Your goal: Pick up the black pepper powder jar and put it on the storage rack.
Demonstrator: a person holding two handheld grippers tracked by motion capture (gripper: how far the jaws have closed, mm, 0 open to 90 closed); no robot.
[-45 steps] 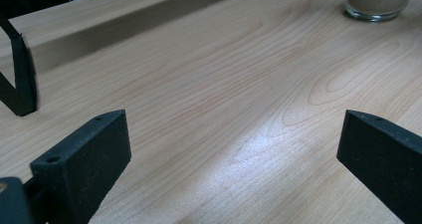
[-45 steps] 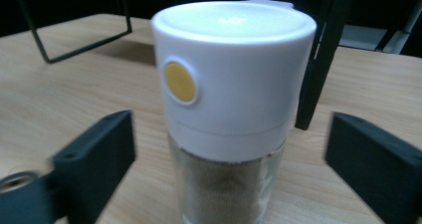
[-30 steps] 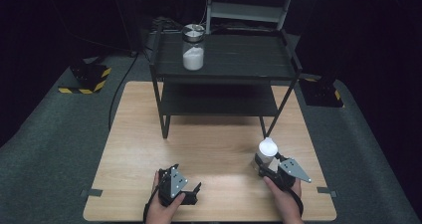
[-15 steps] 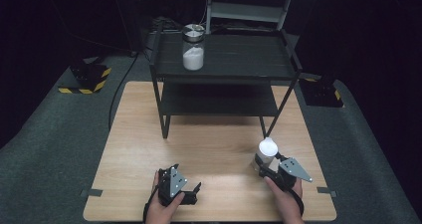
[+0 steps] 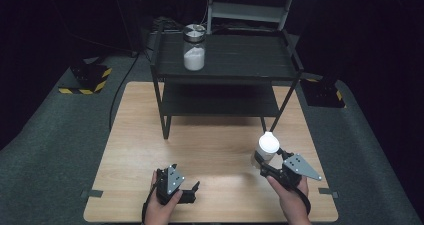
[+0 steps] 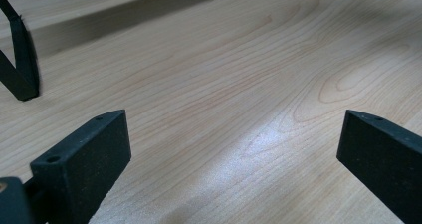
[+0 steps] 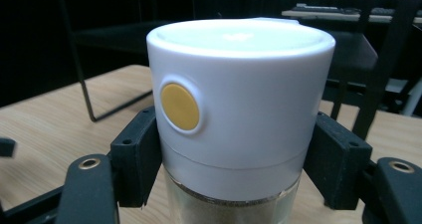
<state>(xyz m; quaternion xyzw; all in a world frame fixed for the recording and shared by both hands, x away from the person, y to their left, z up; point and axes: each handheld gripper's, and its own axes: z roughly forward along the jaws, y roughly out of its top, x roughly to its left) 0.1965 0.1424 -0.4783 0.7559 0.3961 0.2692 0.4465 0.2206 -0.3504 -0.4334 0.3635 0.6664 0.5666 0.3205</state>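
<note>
the right tongs (image 5: pixel 264 161) clamp a white-capped jar (image 5: pixel 267 148) just above the counter (image 5: pixel 215 150), so the person should lift it upright and steadily toward the black shelf (image 5: pixel 225 60), while the left tongs (image 5: pixel 192 192) rest wide and empty.

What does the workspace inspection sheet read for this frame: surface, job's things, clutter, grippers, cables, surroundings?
Surface: light wooden table, bare around the hands.
Job's things: white-capped jar, yellow button on its cap, clamped upright; lidded glass jar of white powder on the black shelf rack.
Clutter: nothing seen.
Grippers: right gripper shut on the white-capped jar; left gripper open over bare wood, holding nothing.
Cables: dark cable on the floor left of the table.
Surroundings: grey carpet, dark backdrop, hazard-striped stand feet.
</note>
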